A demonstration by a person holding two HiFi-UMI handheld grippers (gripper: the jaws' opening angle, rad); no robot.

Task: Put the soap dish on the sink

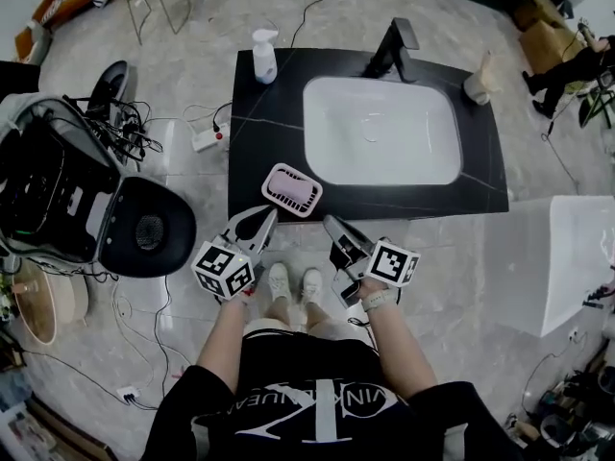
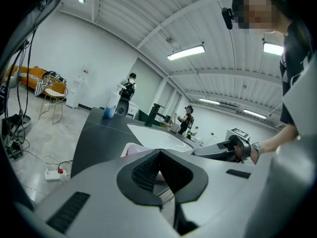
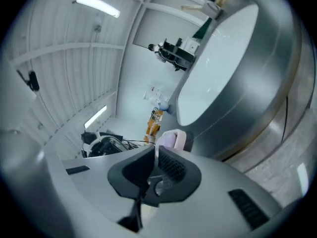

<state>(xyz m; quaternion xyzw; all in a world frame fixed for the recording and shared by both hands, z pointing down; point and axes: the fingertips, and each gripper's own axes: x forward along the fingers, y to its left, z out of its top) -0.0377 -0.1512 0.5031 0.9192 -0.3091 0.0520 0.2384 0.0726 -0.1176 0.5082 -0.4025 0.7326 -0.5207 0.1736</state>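
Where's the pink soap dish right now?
In the head view, the soap dish sits on the black counter near its front left corner, left of the white basin and just beyond the left gripper.

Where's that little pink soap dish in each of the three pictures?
Head view: soap dish on the black counter's front left corner.
Left gripper view: its pink edge, low centre.
Right gripper view: pale pink, low centre.
Shared landmark: the white basin, beyond the dish in all three.
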